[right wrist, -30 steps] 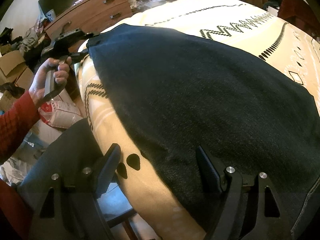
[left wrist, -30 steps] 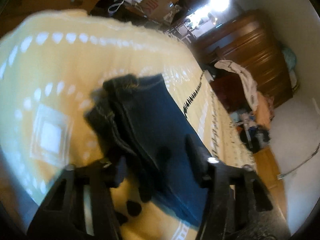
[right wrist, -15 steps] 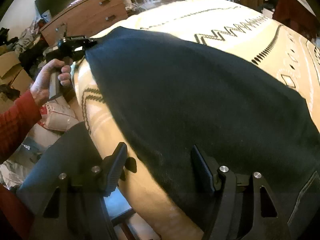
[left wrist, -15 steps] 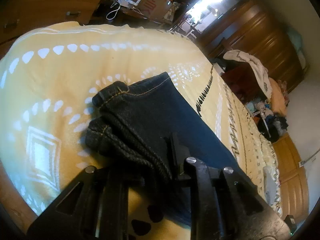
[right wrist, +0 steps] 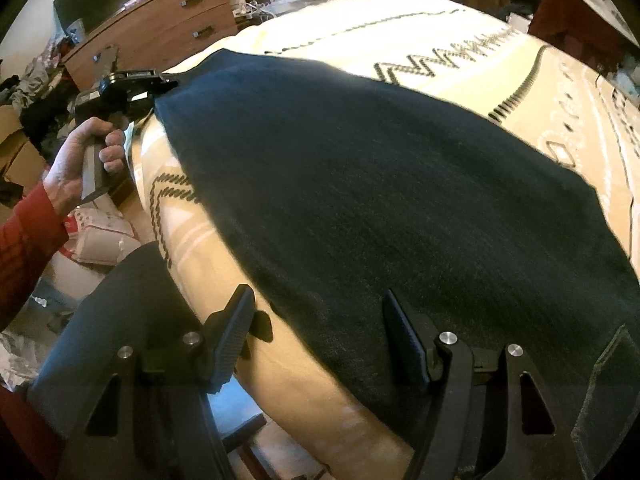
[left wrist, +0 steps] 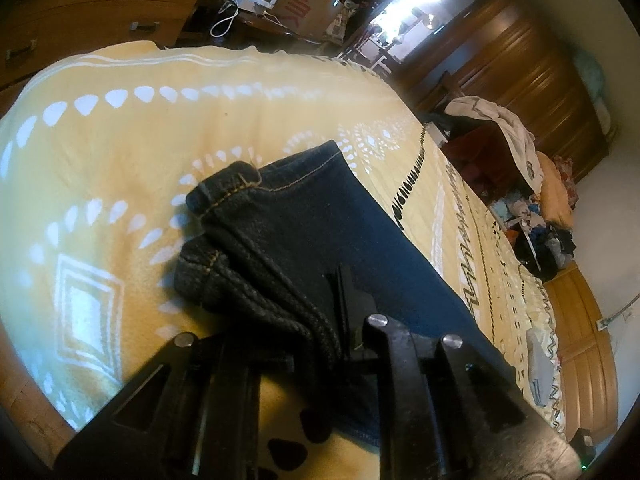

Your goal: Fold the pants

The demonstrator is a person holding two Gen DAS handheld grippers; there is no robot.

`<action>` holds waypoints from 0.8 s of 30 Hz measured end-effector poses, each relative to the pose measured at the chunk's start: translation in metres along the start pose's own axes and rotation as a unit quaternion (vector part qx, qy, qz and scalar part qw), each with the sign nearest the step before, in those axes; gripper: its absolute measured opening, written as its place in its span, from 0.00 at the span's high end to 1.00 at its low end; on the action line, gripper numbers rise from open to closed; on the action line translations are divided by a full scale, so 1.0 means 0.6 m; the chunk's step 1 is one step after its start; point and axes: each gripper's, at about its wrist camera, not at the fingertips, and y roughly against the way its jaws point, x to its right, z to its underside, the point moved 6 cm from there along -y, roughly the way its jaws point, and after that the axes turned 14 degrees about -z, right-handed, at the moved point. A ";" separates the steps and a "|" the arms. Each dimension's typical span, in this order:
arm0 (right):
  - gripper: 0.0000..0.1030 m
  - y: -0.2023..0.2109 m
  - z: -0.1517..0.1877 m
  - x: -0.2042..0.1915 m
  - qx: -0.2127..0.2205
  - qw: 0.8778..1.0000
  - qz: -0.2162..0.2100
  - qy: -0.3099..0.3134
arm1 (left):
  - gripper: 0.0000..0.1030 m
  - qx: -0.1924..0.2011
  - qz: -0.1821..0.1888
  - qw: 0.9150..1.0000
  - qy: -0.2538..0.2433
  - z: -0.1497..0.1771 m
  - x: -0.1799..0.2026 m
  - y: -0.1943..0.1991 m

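Dark blue jeans [right wrist: 380, 184] lie spread lengthwise on a yellow patterned bedspread [right wrist: 440, 52]. In the left wrist view the hem ends of the legs [left wrist: 256, 224] are stacked and bunched. My left gripper [left wrist: 320, 340] is shut on the near edge of the jeans by the hems; it also shows in the right wrist view [right wrist: 160, 84], held in a hand. My right gripper [right wrist: 320, 328] is open, its jaws on either side of the near edge of the jeans at the wider end, right at the bed's side.
A wooden dresser [right wrist: 160, 20] stands beyond the bed's far end. A wardrobe [left wrist: 520, 80], a chair with white clothes [left wrist: 504, 128] and a pile of things on the floor [left wrist: 536, 232] lie across the bed. Bags and boxes [right wrist: 96, 232] sit beside the bed.
My left gripper has closed on the edge of the jeans near the hems. My right gripper has narrowed somewhat and stays open around the jeans' near edge.
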 end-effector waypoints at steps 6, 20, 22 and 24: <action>0.48 0.004 -0.049 -0.007 0.046 0.999 0.019 0.002 | 0.85 -0.004 0.010 1.000 0.001 -0.001 -0.008 -0.001; 0.60 -0.035 -0.063 -0.038 0.046 0.997 0.023 0.049 | 0.85 -0.013 0.030 0.999 0.001 -0.005 -0.018 -0.002; 0.55 -0.063 -0.066 -0.047 0.030 0.999 0.006 0.045 | 0.85 -0.017 0.038 0.999 0.008 -0.006 -0.022 -0.003; 0.55 -0.078 -0.062 -0.046 0.028 0.999 0.006 0.037 | 0.85 -0.024 0.049 0.998 0.016 -0.006 -0.027 -0.005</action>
